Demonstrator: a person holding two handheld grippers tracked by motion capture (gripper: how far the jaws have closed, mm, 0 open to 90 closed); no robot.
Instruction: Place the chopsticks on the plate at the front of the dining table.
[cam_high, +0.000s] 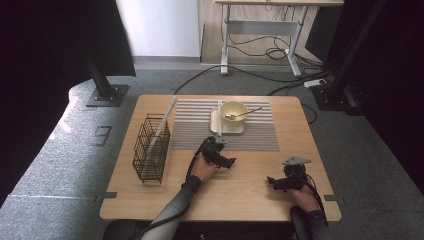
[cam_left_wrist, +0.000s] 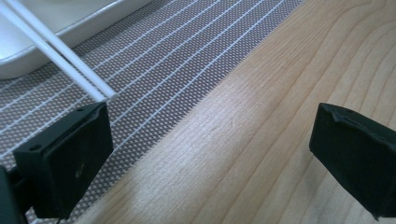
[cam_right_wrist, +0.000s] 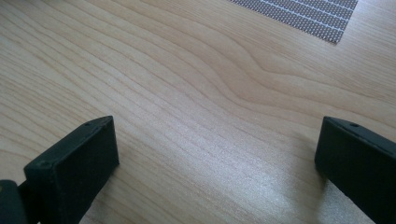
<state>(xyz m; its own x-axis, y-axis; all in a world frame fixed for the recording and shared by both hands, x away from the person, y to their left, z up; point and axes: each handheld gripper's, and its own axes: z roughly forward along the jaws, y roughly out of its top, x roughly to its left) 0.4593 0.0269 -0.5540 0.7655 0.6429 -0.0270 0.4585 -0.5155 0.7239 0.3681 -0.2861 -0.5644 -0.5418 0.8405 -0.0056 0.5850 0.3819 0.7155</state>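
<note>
Two white chopsticks (cam_left_wrist: 60, 51) just beyond left hand-held gripper (cam_left_wrist: 210, 135) (jaws wide apart, empty)

Right gripper over bare wood

The right gripper (cam_right_wrist: 217, 163) hung low over the wooden table (cam_right_wrist: 187, 93), its two black jaws set wide apart with nothing between them. Pale grain ran across the table beneath them. Beyond the jaws, toward the upper right, a corner of the grey striped mat (cam_right_wrist: 303, 11) lay flat on the table, well apart from both jaws.
</note>
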